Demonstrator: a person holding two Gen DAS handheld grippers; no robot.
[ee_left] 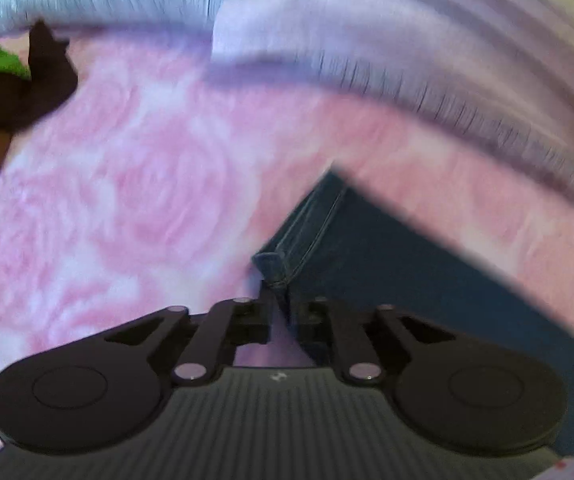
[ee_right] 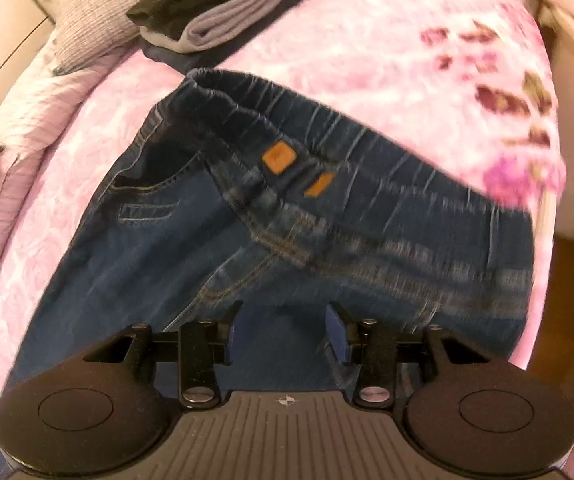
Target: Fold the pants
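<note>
Dark blue jeans [ee_right: 191, 240] lie on a pink rose-patterned bedspread [ee_right: 367, 40], elastic waistband toward the top, tan patch at its middle. My right gripper [ee_right: 285, 328] hovers open just above the seat of the jeans, blue pads apart, nothing between them. In the left wrist view, my left gripper [ee_left: 281, 312] is shut on a hem corner of the jeans [ee_left: 367, 256]; the denim runs off to the right over the bedspread [ee_left: 127, 200]. The picture is motion-blurred.
A stack of folded dark and grey clothes [ee_right: 215, 12] sits beyond the waistband. Lilac ribbed bedding [ee_left: 367, 40] bunches along the far side, also seen as lilac bedding [ee_right: 27, 120]. Dark brown and green cloth [ee_left: 19, 80] lies at far left. The bed's edge [ee_right: 543, 240] drops off at right.
</note>
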